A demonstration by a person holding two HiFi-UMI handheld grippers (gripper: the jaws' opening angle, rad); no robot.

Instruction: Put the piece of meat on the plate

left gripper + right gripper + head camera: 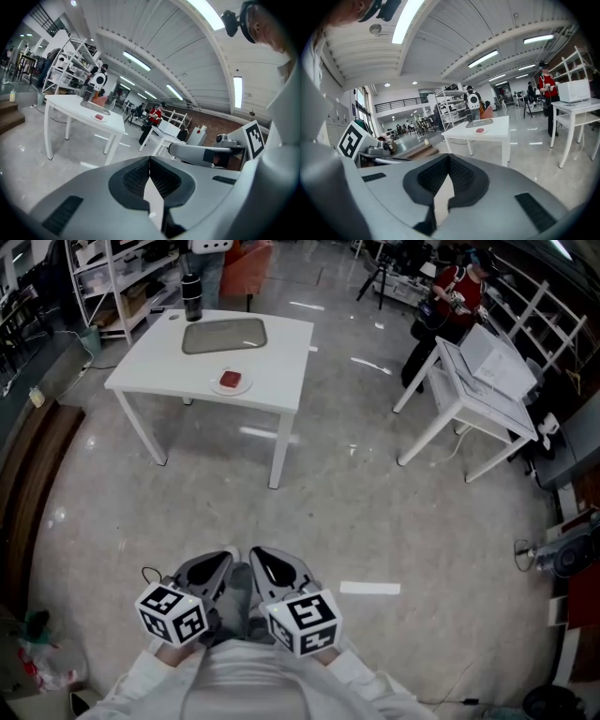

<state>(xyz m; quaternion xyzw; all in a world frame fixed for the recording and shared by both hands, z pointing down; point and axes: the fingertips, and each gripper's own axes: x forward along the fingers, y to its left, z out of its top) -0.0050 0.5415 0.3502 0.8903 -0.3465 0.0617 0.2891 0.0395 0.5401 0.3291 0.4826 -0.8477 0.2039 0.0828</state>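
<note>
the white table (272, 362) stands well apart from the person, straight ahead across open floor, and everything turns on that gap. the piece of meat (231, 380) is a small red patch that already seems to lie on the plate (246, 384), near the table's front edge on the side facing the person, with a grey tray (225, 336) farther back on the table. the left gripper (217, 566) and the right gripper (270, 568) are held side by side close to the body, far short of the table. each gripper's own view shows its jaw tips meeting with nothing caught between them, so both are clenched and empty. seen from the head, the meat lies nearly in line with the left gripper and slightly off to the left of the right one, so the left looks marginally better placed (though both are about equally far from the table). the meat's long axis is too small to make out at this range. any reach would first need a walk up to the table's front edge.
</note>
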